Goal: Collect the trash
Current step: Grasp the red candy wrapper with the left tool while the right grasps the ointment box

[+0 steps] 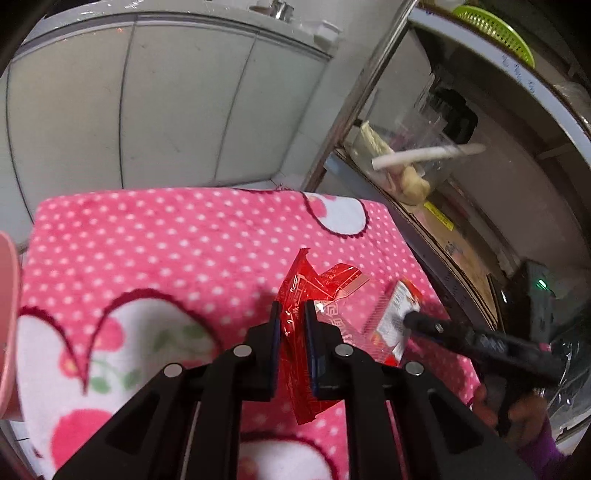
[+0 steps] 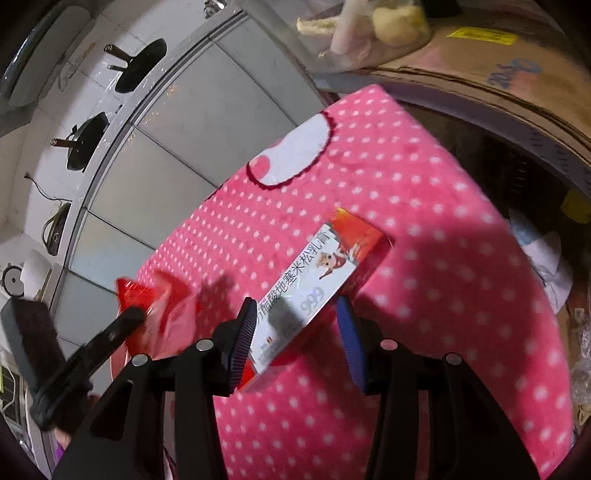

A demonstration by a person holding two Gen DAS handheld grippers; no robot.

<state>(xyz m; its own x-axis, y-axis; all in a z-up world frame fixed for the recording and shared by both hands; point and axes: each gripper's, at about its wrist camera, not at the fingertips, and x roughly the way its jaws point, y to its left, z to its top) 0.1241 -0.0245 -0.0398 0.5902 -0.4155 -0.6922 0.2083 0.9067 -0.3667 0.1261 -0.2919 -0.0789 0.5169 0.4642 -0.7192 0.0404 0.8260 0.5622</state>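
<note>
While the left claw [image 1: 291, 314] pinches the red wrapper [image 1: 317, 288] on the pink-covered worktop [image 1: 147, 236], the right claw [image 2: 295, 314] stands apart around the small box [image 2: 317, 277]; both pieces await removal, and no bin shows.

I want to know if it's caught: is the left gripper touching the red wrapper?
Touching. The left wrist view shows the left gripper pinching the red wrapper.

Wrapper [image 1: 314, 291] lies on blanket [image 1: 147, 243], between left gripper [image 1: 291, 314] fingers. Box [image 2: 325, 284] just right of wrapper, also on blanket, between right gripper [image 2: 295, 314] fingers. Cabinet doors [image 1: 166, 103] behind blanket; shelf rack [image 1: 461, 206] to its right w/ basket [image 1: 495, 29] on top
</note>
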